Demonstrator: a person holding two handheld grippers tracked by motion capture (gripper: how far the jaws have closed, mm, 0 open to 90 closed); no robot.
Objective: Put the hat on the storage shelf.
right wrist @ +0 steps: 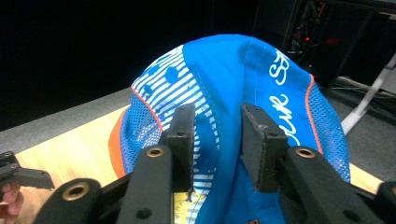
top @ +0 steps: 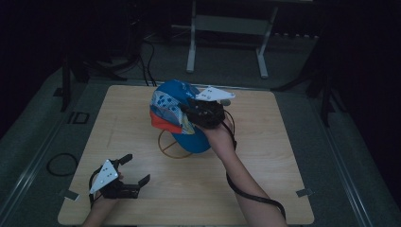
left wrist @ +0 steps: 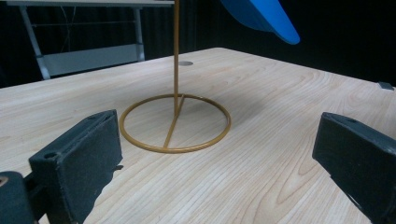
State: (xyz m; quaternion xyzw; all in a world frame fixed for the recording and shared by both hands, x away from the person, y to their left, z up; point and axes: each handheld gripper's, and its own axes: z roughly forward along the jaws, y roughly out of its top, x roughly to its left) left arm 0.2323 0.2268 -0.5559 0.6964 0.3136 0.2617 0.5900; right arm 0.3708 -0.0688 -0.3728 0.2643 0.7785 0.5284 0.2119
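Observation:
A blue cap (top: 170, 106) with white stripes and an orange band sits over the top of a thin gold wire stand (top: 172, 146) mid-table. My right gripper (top: 189, 108) reaches in from the right, its jaws pinched on a fold of the cap's (right wrist: 224, 70) crown; in the right gripper view the right gripper (right wrist: 217, 135) has blue fabric between its pads. My left gripper (top: 137, 169) rests open near the table's front left, holding nothing. In the left gripper view, the left gripper (left wrist: 219, 140) faces the stand's ring base (left wrist: 175, 122), with the cap's brim (left wrist: 261, 16) above.
The light wooden table (top: 265, 156) has tape marks near its front corners. A white desk frame (top: 227, 28) stands behind it on the floor. A cable loop (top: 61, 164) lies on the floor at left. Dark equipment and cables surround the table.

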